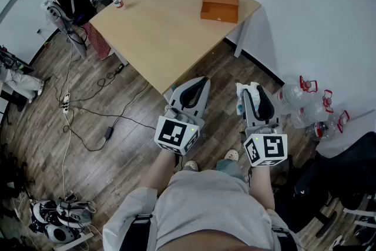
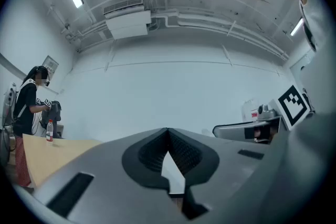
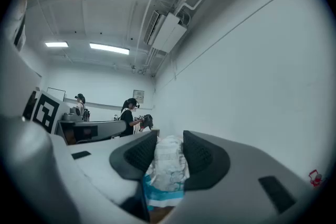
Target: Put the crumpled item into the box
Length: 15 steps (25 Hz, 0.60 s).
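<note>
Box point(image 1: 220, 6) at one o'clock — orange-brown; table point(image 1: 158, 32) pale tan; floor point(image 1: 35, 144) dark wood-grain planks. Wad point(image 3: 167, 165) — white, with a teal band.

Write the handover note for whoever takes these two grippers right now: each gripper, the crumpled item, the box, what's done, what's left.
Left gripper: jaws together, nothing in them.
Right gripper: closed on the crumpled item, white with a blue band.
Box: orange-brown, near the far corner of the table. Both grippers are over the floor, short of the table.
Done: item is in the grip.
Left: carry it over to the box and release it inside.
</note>
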Available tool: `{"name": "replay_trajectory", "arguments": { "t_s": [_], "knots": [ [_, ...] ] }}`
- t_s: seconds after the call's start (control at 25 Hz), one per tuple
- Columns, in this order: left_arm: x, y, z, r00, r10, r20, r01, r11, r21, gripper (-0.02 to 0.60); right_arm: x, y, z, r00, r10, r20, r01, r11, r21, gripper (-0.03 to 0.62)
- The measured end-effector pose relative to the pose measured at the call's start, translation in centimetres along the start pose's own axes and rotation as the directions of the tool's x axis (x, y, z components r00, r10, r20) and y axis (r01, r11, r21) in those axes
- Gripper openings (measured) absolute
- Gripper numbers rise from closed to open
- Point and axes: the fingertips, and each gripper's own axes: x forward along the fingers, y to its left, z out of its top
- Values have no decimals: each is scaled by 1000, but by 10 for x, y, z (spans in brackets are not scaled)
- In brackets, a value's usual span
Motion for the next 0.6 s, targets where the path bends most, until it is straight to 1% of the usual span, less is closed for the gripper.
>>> {"name": "replay_trajectory", "arguments": {
  "t_s": [0.32, 0.6],
  "knots": [
    [1, -2, 1, 1000, 21, 5, -21, 1000, -5, 12, -2, -4, 2, 1000, 11, 8, -11, 1000, 2, 160],
    [21, -11, -1, 999, 36, 9, -36, 999, -9, 12, 4, -21, 3, 999, 37, 7, -37, 999, -2, 160]
  ]
}}
